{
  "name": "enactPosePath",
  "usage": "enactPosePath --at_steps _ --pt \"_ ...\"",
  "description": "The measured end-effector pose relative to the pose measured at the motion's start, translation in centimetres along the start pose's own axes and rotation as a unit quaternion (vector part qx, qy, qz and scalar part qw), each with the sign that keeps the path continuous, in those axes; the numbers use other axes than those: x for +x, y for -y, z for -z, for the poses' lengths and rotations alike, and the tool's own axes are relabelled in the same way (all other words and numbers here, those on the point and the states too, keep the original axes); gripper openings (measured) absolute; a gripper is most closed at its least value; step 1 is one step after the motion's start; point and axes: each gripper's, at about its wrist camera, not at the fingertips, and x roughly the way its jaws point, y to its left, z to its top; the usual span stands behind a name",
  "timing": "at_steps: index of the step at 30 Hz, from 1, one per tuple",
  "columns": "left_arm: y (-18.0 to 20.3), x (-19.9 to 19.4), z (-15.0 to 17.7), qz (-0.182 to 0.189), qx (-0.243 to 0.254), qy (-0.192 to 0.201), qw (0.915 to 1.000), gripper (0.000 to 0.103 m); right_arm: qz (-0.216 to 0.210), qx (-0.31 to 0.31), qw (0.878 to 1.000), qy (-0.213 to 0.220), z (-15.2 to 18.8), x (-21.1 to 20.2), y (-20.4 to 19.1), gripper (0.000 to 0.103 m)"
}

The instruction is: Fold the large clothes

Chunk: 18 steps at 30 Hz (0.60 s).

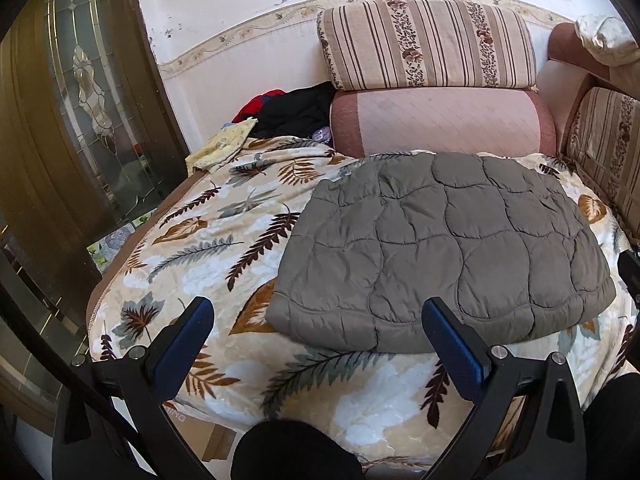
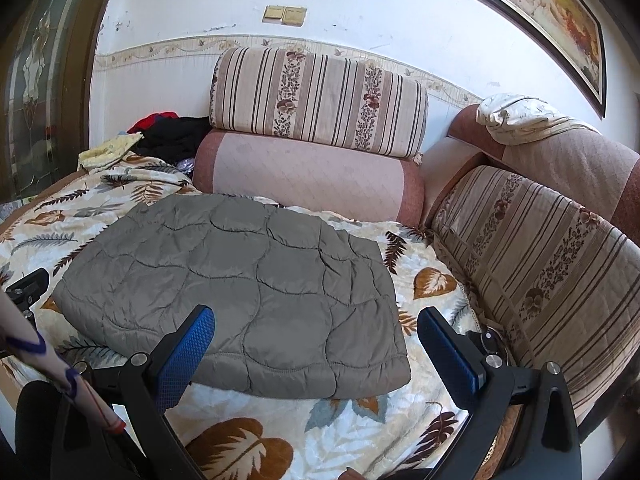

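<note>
A grey quilted garment (image 1: 444, 248) lies folded into a flat rectangle on the leaf-patterned blanket (image 1: 208, 240) that covers the sofa seat. It also shows in the right wrist view (image 2: 240, 292). My left gripper (image 1: 318, 328) is open and empty, held above the garment's near left corner. My right gripper (image 2: 316, 340) is open and empty, held above the garment's near right corner. The tip of the left gripper shows at the left edge of the right wrist view (image 2: 28, 284).
Striped cushions (image 1: 428, 44) and a pink bolster (image 1: 440, 120) line the sofa back. A pile of black and red clothes (image 1: 292, 112) and a yellow cloth (image 1: 224, 144) lie at the far left corner. A glass-panelled door (image 1: 80, 100) stands to the left. A striped side cushion (image 2: 532, 256) is on the right.
</note>
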Motion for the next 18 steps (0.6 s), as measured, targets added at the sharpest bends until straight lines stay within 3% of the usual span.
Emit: enactPosePath --at_steps 18 --pt "0.9 1.6 0.9 0.003 0.016 -0.016 0.9997 0.103 -0.002 -0.014 1.0 -0.024 1.0 2.1 -0.8 0.103"
